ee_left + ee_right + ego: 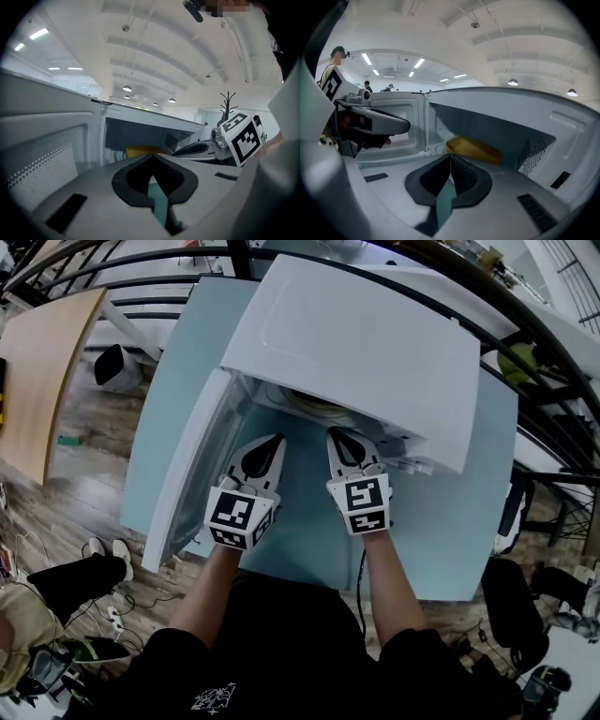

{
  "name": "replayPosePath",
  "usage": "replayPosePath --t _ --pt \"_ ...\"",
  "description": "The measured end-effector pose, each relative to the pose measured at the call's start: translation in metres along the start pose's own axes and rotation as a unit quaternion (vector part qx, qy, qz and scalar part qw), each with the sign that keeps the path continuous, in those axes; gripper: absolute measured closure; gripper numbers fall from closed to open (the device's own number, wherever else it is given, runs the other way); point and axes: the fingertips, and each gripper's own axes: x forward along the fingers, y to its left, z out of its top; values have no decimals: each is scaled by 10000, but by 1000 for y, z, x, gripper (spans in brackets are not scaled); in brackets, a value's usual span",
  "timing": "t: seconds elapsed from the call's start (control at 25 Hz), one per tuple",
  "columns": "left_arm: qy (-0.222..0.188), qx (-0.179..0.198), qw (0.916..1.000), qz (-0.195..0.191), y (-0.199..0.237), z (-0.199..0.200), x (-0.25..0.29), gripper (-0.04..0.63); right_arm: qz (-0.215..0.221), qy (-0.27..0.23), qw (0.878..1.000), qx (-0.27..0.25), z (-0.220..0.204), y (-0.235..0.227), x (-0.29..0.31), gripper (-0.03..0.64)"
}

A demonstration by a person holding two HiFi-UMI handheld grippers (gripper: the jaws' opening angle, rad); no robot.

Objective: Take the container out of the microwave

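A white microwave (366,343) stands on a pale blue table (441,521) with its door (187,474) swung open to the left. Inside it sits a yellow container (473,149), whose rim (319,407) just shows under the oven's top edge in the head view. It also shows low in the cavity as the container (140,151) in the left gripper view. My left gripper (275,440) and right gripper (335,434) are side by side just in front of the opening, both pointing in. Both are shut and hold nothing: left gripper (151,155), right gripper (450,155).
The open door stands close on the left of my left gripper. A control panel side of the oven (412,460) lies right of my right gripper. A wooden table (42,381) and a white bin (117,367) are at the far left, and chairs (516,606) at the right.
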Motion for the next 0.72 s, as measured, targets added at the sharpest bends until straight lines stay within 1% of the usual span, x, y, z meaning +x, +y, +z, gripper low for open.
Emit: replayPosePath --t 0.24,0.56,0.72 --pt "74 -29 10000 -13 7 -5 14 588 -57 136 9997 -218 -3 -6 19 609" --pt "130 -64 9999 -47 12 -8 23 588 -65 240 9993 -287 -5 -6 32 609" --pt "130 -61 9999 -69 12 -7 26 588 -65 329 9986 -410 -7 -8 37 607"
